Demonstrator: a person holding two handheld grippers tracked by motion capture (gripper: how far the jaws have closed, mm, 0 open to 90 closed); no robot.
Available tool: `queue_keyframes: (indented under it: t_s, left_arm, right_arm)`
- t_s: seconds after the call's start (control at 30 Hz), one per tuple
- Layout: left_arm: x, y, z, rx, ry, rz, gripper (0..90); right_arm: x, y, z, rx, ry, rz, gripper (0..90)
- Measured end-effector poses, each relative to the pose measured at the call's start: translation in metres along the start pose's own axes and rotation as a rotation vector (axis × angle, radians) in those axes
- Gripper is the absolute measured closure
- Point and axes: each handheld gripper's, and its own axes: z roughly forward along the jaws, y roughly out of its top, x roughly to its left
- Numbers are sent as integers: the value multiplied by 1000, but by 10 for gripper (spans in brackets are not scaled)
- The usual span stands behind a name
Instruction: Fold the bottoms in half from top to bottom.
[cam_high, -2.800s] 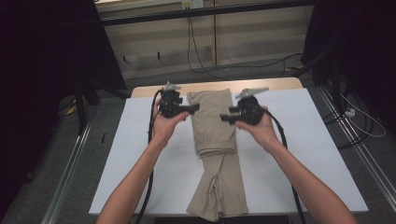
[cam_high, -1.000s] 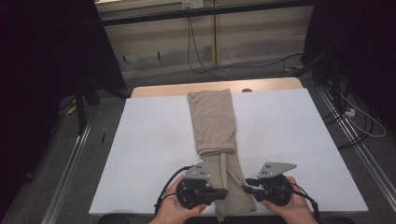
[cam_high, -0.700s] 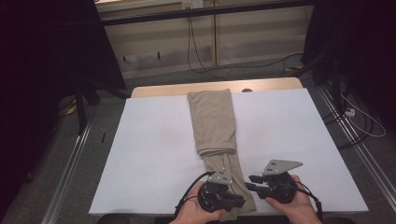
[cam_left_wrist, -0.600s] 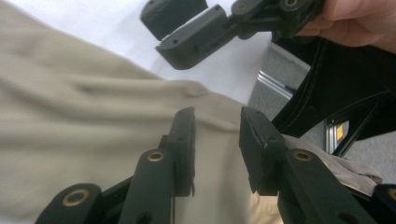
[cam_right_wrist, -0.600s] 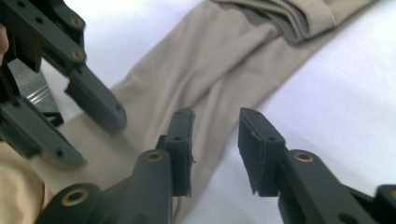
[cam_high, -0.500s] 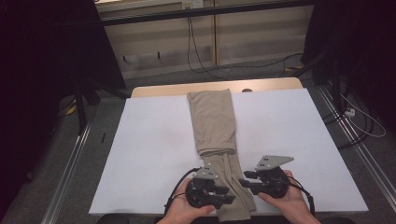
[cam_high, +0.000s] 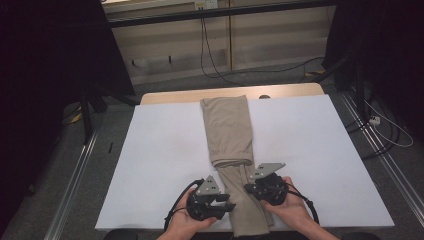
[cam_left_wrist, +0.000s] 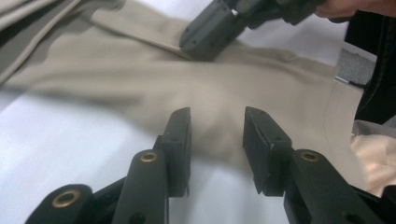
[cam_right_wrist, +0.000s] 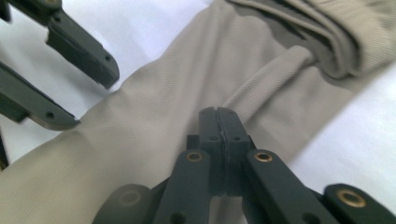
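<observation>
With the beige trousers (cam_high: 231, 145) lying along the white counter (cam_high: 150, 165) toward 6 o'clock, the left claw (cam_left_wrist: 215, 135) gaped wide and the right claw (cam_right_wrist: 218, 122) stood pinched shut apparently clear of cloth, so a lift risked dragging one edge and skewing the fold.

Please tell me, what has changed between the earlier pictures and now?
Both hands came from the far folded part of the beige trousers back to the near end. The left gripper moved slightly inward and is open beside the leg; the right gripper is shut over the cloth. The trousers and white table cover stayed unchanged.
</observation>
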Motion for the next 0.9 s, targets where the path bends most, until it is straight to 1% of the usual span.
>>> queue_keyframes:
  t_s: [0.03,0.07,0.1,0.13,0.17,0.2,0.23,0.27,0.3,0.37,0.43,0.47,0.5,0.53,0.57,0.6,0.63,0.67,0.7,0.73,0.8,0.83,0.87,0.9]
  left_arm:
    - [-3,3,2,-4,-8,13,636]
    - [-5,4,4,5,-16,28,642]
    - [-9,5,7,5,-20,38,647]
    - [-12,4,11,29,-13,56,649]
    - [-13,3,14,46,-18,65,648]
    - [-14,1,16,53,-16,68,647]
    - [-14,-2,18,51,-11,81,645]
    - [-14,-3,17,42,-14,65,641]
    - [-13,-3,17,41,-21,61,639]
    - [-15,-4,15,50,-26,43,635]
    - [-20,-5,14,59,-38,72,634]
    - [-24,-7,12,62,-47,67,634]
    - [-27,-8,11,68,-62,55,629]
    - [-28,-8,10,74,-65,64,628]
    - [-29,-8,9,79,-63,61,629]
    - [-29,-7,9,83,-57,60,628]
    - [-27,-6,8,69,-70,39,623]
    - [-23,-4,8,58,-74,33,592]
    - [-18,-1,6,51,-54,27,542]
    - [-15,1,5,37,-36,22,513]
    - [-2,7,-1,13,17,8,468]
    - [7,11,-3,-3,58,3,445]
    - [16,14,-5,-12,84,-2,415]
    - [22,16,-6,-22,107,-7,403]
  right_arm:
    - [-1,-2,-3,-5,5,13,900]
    - [-4,-5,-6,-11,14,32,900]
    - [-5,-7,-9,-16,11,36,900]
    - [-6,-9,-11,-18,4,38,900]
    - [-7,-10,-14,-17,-12,42,900]
    - [-8,-11,-16,-22,-10,45,900]
    - [-9,-12,-18,-24,-8,48,900]
    - [-10,-14,-20,-20,-17,51,900]
    - [-12,-15,-21,-14,-19,54,900]
    - [-15,-17,-24,-9,-26,74,900]
    - [-18,-19,-28,-11,-21,86,900]
    - [-19,-19,-28,-3,-14,95,900]
    - [-20,-21,-26,16,-10,106,900]
    - [-20,-22,-25,31,-14,114,900]
    - [-20,-23,-24,43,-11,125,900]
    - [-20,-23,-22,56,-7,138,886]
    - [-20,-23,-22,61,-11,141,862]
    - [-21,-23,-21,60,-17,140,835]
    - [-21,-22,-21,57,-15,131,796]
    - [-22,-21,-22,32,-10,119,746]
    - [-26,-16,-24,-3,5,105,683]
    - [-28,-13,-24,-22,0,91,659]
    - [-32,-8,-24,-51,-5,82,617]
    - [-36,-3,-23,-66,3,72,597]
